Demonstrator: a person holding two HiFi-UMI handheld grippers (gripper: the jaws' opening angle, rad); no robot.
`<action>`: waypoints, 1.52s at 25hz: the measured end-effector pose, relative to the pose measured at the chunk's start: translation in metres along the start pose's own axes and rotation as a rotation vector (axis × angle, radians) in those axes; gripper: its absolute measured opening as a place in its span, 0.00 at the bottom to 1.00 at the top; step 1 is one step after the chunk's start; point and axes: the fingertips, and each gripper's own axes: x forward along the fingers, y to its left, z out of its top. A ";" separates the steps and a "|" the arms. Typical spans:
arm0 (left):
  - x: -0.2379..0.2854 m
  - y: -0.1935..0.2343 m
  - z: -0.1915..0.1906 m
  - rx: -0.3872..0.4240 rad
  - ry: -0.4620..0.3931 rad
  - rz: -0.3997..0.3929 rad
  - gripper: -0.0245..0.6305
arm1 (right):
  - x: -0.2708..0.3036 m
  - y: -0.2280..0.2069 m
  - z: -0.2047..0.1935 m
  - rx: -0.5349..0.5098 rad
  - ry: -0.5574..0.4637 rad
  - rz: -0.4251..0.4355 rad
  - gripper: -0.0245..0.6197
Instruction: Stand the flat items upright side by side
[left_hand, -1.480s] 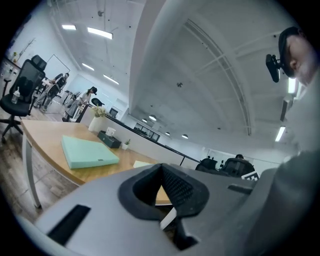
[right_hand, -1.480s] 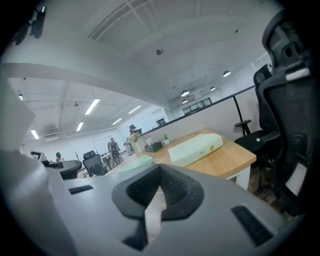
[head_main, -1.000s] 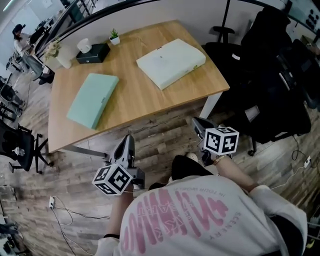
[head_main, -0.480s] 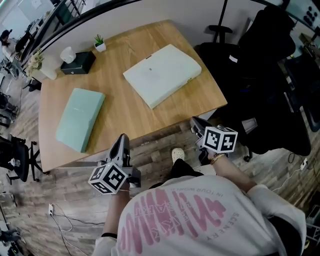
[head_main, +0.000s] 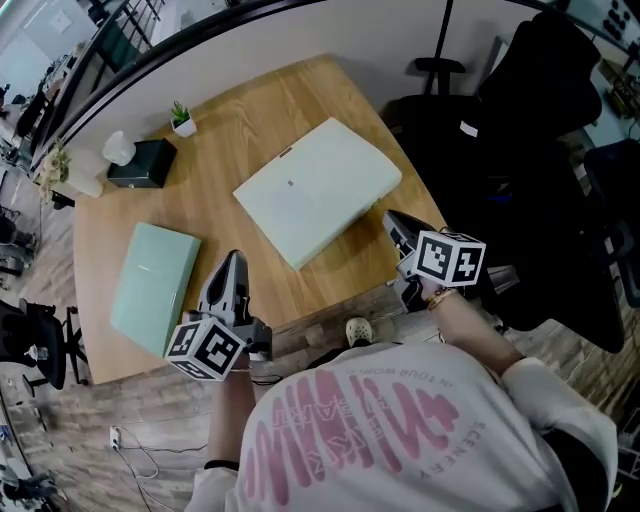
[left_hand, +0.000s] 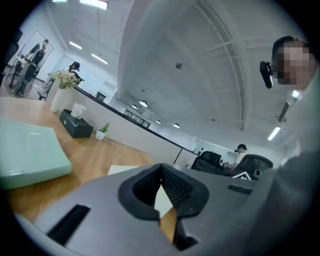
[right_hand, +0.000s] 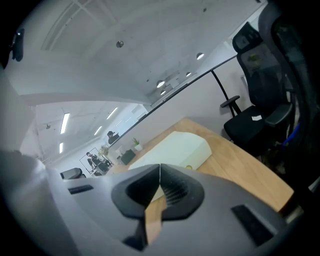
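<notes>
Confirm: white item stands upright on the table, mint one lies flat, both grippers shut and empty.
Wrong: the head view shows the white item lying flat on the table. The mint item lies flat; left gripper and right gripper are shut, empty.

A: What stands on the far left part of the wooden table (head_main: 250, 120)?
B: A black tissue box (head_main: 142, 163) with a white tissue coming out. Near it is a small potted plant (head_main: 182, 117), and a vase of flowers (head_main: 80, 183) is at the corner.
A: And around the table?
B: Black office chairs (head_main: 520, 130) on the right, one more chair (head_main: 30, 345) on the left, and thin cables (head_main: 140, 447) on the wood-plank floor (head_main: 80, 420)
</notes>
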 end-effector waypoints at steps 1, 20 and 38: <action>0.009 0.002 0.003 0.029 0.011 0.007 0.04 | 0.003 -0.004 0.004 0.018 0.000 -0.003 0.04; 0.178 0.039 0.015 0.295 0.421 -0.178 0.49 | 0.065 -0.035 -0.025 0.259 0.141 0.005 0.71; 0.309 0.070 -0.097 0.395 0.954 -0.366 0.76 | 0.119 -0.050 -0.020 0.350 0.262 -0.147 0.80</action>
